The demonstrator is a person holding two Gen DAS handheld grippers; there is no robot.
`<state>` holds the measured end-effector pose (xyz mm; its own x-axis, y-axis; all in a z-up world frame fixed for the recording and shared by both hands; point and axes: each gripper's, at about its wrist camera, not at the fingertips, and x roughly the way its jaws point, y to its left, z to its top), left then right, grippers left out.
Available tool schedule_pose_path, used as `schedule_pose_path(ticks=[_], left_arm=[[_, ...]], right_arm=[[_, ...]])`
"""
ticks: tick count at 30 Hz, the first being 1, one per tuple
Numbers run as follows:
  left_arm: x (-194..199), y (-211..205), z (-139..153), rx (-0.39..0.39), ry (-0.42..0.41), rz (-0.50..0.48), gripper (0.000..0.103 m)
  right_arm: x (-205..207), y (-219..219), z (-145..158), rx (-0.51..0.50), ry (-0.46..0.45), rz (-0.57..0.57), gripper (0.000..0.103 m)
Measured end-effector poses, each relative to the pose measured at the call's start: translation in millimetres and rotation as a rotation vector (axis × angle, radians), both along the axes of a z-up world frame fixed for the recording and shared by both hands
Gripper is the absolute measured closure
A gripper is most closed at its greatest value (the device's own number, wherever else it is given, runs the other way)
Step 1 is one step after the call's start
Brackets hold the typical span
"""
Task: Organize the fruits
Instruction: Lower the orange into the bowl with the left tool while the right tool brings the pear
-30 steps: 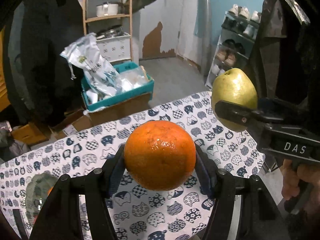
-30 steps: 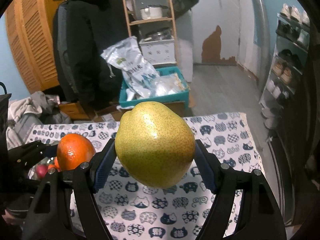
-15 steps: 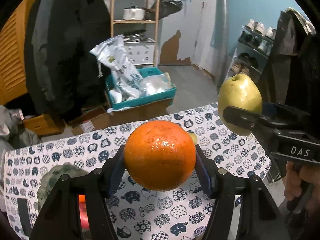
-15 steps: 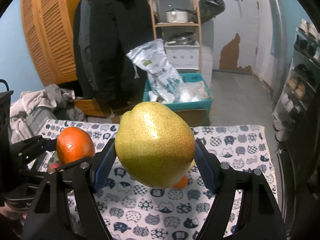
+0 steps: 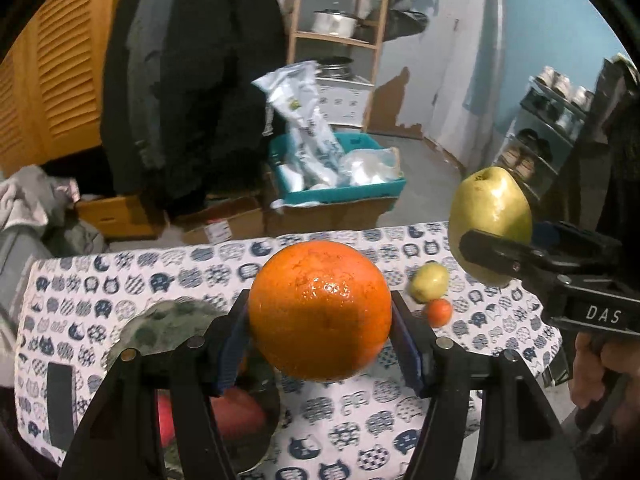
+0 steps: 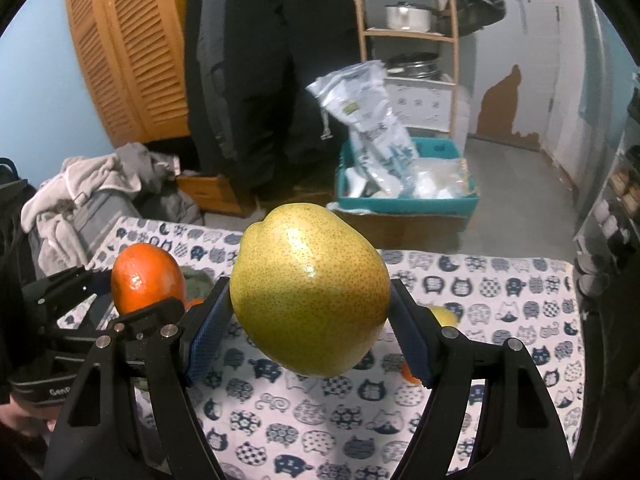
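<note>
The left gripper (image 5: pixel 320 340) has its blue pads pressed on both flanks of an orange (image 5: pixel 320 310), which sits clear of the cloth, carried in the air. The right gripper (image 6: pixel 308 344) is closed the same way on a yellow-green pear (image 6: pixel 308 292), its pads flat against the fruit's sides, the pear likewise lifted off the table.

Taking the orange as the landmark: the pear hangs to its right and a little farther off, both fruits above the cat-print tablecloth (image 5: pixel 340 432). Below and to the left of the orange lies a mottled green bowl (image 5: pixel 168 324) with something red showing in it behind the gripper's frame — whether that is an apple or another fruit cannot be told. To the right of the orange, between it and the pear, a small yellow fruit (image 5: pixel 430 287) and a small orange fruit (image 5: pixel 439 312) rest on the cloth, touching or nearly so.

The step in hand looks like transport — both fruits gripped and in carriage toward a sorting place. The bowl seems the likely goal for the orange. The next move would call for lowering it over the bowl's opening before the pads part, so it does not roll away.
</note>
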<state>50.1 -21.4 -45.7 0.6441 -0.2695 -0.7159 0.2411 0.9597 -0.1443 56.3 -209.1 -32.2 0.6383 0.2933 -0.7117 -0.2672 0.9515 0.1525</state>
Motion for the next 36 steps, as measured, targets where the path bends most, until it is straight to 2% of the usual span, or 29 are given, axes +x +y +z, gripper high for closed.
schedule_pose_path(ticks=[13, 21, 29, 36], left_arm=[[10, 79, -25, -0.013, 0.055, 0.157, 0.037], [15, 122, -51, -0.013, 0.12, 0.234, 0.037], [23, 151, -76, -0.023, 0.174, 0.285, 0.037], [38, 164, -110, -0.036, 0.264, 0.313, 0.037]], right_arm=[[19, 84, -19, 0.001, 0.046, 0.131, 0.027], [32, 128, -39, -0.004, 0.079, 0.19, 0.027], [44, 160, -60, -0.016, 0.112, 0.224, 0.027], [51, 183, -81, -0.048, 0.151, 0.248, 0.027]])
